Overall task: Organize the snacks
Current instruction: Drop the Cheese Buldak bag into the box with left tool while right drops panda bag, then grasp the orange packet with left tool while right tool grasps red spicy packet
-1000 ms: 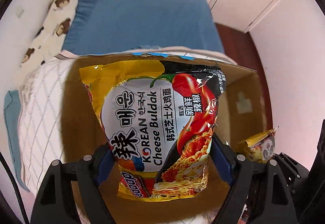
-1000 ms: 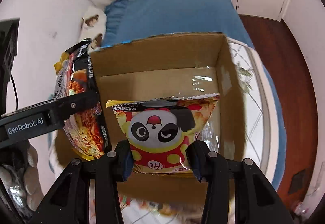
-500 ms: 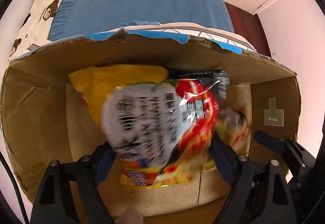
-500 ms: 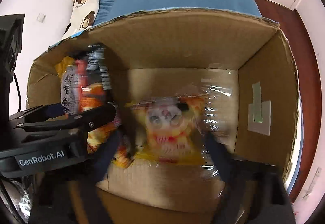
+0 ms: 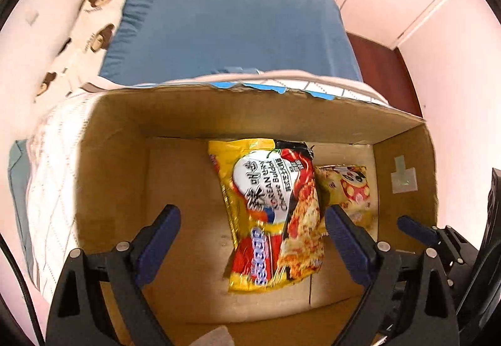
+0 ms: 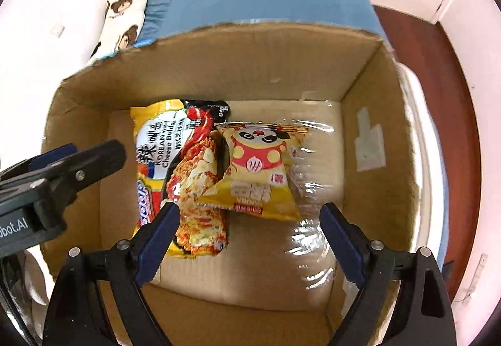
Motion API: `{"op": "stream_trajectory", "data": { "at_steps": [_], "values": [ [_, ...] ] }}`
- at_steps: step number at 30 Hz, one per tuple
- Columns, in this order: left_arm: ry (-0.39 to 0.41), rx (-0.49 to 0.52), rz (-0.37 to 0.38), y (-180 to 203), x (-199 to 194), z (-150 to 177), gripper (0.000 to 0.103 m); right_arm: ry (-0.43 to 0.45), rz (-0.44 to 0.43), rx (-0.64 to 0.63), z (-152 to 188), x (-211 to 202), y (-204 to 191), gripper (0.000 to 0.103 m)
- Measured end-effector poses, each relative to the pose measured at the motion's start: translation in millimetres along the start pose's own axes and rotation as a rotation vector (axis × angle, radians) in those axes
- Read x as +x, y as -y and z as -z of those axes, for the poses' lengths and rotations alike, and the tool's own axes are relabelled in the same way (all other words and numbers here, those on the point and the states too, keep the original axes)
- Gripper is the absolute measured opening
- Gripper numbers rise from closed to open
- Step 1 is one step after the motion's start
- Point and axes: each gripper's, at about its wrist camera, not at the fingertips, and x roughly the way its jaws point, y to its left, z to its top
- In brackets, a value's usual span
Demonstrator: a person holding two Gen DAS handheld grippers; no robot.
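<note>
Cardboard box (image 6: 372, 126) fills both views, with the noodle pack (image 5: 275, 214) and the panda pack (image 6: 260, 170) lying flat on its floor, long axes running up the frame, panda pack overlapping the noodle pack's right edge. Both the left gripper (image 5: 252, 239) and right gripper (image 6: 250, 234) point steeply down over them, jaws wide and holding nothing. The left jaws have just been opening, the packs below them, untouched; each tool hangs above its own pack.
</note>
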Motion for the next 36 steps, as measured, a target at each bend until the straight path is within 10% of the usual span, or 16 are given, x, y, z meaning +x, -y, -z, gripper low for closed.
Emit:
{"op": "stream_trajectory", "data": {
  "at_steps": [27, 36],
  "values": [
    [0.278, 0.033, -0.003, 2, -130, 156, 0.094, 0.229, -0.074, 0.046, 150, -133, -11, 0.093],
    [0.017, -0.139, -0.073, -75, -69, 263, 0.094, 0.032, -0.192, 0.204, 233, -59, 3, 0.093]
  ]
}}
